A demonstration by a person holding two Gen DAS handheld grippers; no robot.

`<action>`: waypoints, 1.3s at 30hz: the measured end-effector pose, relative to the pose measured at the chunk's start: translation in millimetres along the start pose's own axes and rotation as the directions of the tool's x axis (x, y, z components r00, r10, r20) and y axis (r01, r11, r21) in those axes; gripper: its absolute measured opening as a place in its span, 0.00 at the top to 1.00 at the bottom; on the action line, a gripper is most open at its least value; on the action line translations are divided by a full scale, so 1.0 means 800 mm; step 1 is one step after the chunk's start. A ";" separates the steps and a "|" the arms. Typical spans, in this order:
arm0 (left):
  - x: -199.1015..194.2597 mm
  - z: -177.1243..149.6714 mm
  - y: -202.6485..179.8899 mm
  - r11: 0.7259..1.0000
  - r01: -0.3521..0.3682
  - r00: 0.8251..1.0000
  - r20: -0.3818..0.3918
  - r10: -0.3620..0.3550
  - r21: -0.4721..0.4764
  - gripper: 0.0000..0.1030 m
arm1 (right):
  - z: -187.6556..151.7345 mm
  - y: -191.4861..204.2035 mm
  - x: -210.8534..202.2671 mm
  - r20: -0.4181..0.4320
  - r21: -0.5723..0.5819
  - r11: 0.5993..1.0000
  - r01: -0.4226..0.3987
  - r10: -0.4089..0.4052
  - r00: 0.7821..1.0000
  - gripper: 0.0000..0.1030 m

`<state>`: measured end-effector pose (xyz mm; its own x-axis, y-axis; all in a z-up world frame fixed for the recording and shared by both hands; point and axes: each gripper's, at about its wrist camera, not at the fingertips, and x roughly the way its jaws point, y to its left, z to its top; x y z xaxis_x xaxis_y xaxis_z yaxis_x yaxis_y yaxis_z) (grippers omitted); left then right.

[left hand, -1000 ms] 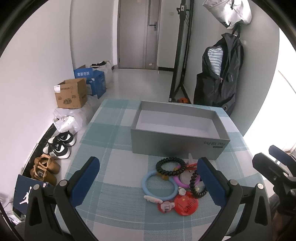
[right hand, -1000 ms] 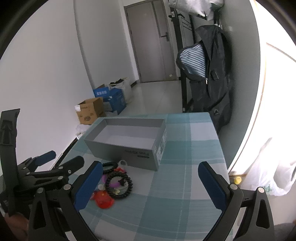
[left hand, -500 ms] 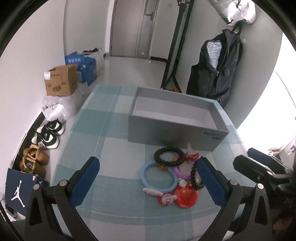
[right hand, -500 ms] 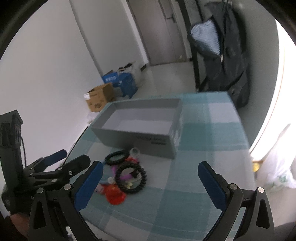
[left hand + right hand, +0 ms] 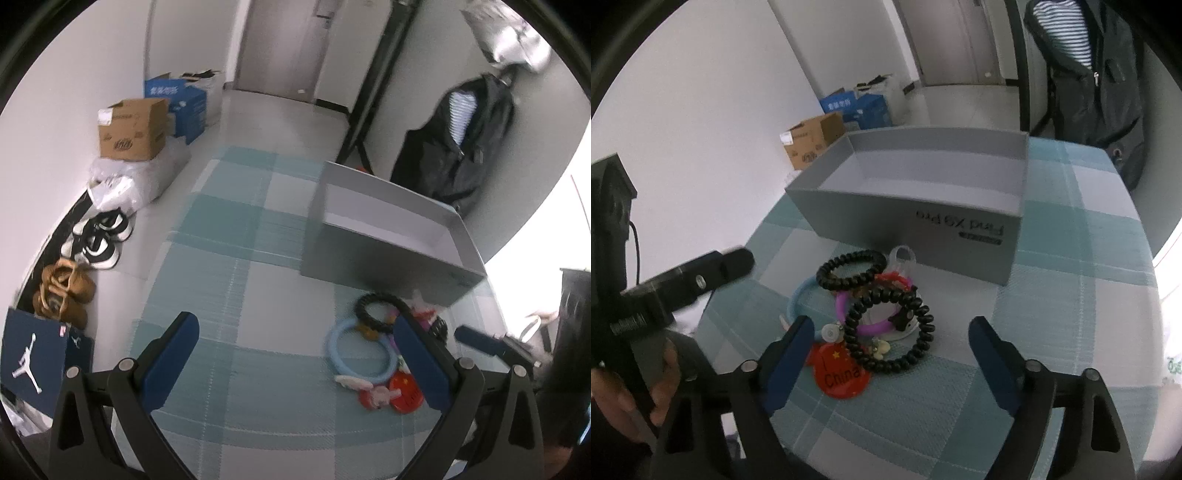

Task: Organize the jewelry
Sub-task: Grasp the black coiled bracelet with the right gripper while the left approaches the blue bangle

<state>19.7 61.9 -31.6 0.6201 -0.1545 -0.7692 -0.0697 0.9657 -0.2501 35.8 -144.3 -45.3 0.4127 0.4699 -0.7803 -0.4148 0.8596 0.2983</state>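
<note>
Right wrist — spread fingers (image 5: 790,349) w/ bracelet pile (image 5: 875,310) between, box (image 5: 960,236) just beyond.

You see a matt grey cardboard box (image 5: 916,218) on a woven checked cloth (image 5: 1071,295), a glossy red plastic badge (image 5: 842,373), a shiny black coiled plastic band (image 5: 890,332), a smooth purple ring (image 5: 864,325), and matt blue gripper pads (image 5: 993,358).
</note>
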 end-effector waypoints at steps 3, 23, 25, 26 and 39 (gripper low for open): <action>0.005 0.002 0.007 0.999 -0.012 1.000 -0.014 0.012 -0.032 0.01 | 0.000 0.000 0.009 -0.017 -0.003 1.000 0.013 -0.013 1.000 0.28; 0.020 -0.006 -0.001 0.998 0.051 0.992 -0.115 -0.049 0.021 0.01 | 0.003 0.000 -0.004 0.016 -0.008 1.000 0.002 -0.002 1.000 0.51; 0.022 -0.008 -0.009 0.997 0.069 0.990 -0.130 -0.063 0.046 0.01 | 0.003 -0.004 -0.011 0.034 0.007 1.000 -0.009 0.009 0.999 0.51; 0.023 -0.009 -0.013 0.996 0.071 0.989 -0.133 -0.062 0.061 0.01 | 0.003 -0.006 -0.014 0.042 0.012 1.000 -0.011 0.010 0.999 0.51; 0.047 -0.017 -0.045 0.968 0.027 0.969 -0.243 0.036 0.250 0.01 | 0.003 -0.035 -0.050 0.118 0.072 0.997 -0.037 0.028 0.993 0.51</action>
<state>35.1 18.8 -59.5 0.4086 -0.1657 -0.8975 0.1442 0.9828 -0.1158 32.6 -187.0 -21.0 0.4937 0.5141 -0.7014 -0.3703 0.8540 0.3654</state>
